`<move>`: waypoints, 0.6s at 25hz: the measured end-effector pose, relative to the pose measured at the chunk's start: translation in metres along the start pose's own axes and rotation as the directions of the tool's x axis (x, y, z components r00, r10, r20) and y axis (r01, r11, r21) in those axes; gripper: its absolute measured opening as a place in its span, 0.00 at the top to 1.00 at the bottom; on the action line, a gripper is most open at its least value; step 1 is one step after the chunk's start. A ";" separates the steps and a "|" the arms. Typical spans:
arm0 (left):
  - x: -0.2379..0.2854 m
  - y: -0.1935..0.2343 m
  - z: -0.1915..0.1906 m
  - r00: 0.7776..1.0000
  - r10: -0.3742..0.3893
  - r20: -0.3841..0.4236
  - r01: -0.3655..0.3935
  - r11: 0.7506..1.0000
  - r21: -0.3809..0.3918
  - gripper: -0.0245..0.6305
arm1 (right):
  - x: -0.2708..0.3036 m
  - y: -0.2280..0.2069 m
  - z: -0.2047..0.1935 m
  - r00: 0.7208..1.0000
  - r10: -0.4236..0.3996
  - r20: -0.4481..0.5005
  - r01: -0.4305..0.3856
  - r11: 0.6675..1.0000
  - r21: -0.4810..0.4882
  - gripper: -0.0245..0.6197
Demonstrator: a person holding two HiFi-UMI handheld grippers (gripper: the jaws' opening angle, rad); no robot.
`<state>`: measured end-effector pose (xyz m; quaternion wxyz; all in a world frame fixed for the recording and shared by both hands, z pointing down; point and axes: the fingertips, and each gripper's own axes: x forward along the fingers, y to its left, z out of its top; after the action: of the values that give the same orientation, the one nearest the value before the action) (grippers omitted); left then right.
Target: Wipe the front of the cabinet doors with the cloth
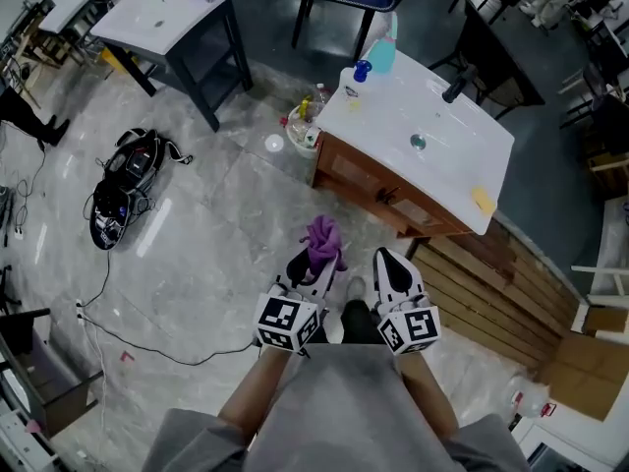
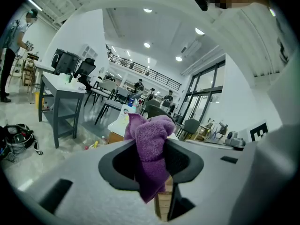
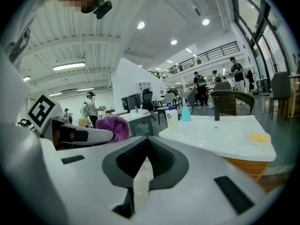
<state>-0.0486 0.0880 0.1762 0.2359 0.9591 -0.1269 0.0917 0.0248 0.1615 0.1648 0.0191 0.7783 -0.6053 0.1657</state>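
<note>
Holding the purple cloth [image 1: 324, 236] tight, the left gripper [image 1: 316, 264] faces the cabinet doors [image 1: 378, 190], ahead and a bit right. The right gripper [image 1: 393, 264] is closed, empty and nearer them.

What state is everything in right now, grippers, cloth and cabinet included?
Purple microfibre cloth: bunched, clamped, sticking up past the jaws.
Left gripper: shut on the cloth.
Right gripper: shut, empty.
Brown wooden cabinet doors: closed, cloth not touching them.
Yellow sponge: lying flat on the white sink top.
Turquoise bottle: upright at the top's far corner.
</note>
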 end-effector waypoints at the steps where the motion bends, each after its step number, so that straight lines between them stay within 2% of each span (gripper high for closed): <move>1: 0.002 0.004 0.000 1.000 0.005 0.001 -0.005 1.000 -0.006 0.74 | 0.004 -0.002 0.000 1.000 0.001 -0.004 -0.001 1.000 -0.001 0.95; 7: 0.025 0.024 -0.007 0.999 0.051 0.009 -0.051 0.997 -0.052 0.74 | 0.032 -0.019 -0.002 0.999 0.030 -0.032 -0.031 0.999 -0.020 0.95; 15: 0.078 0.049 -0.008 0.984 0.179 0.027 -0.175 0.978 -0.111 0.74 | 0.090 -0.061 0.003 0.985 0.152 -0.077 -0.156 0.987 -0.050 0.95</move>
<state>0.0105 0.0341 0.2227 0.2763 0.9313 -0.2206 0.0878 0.1025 0.0931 0.1979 0.0499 0.7219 -0.6668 0.1782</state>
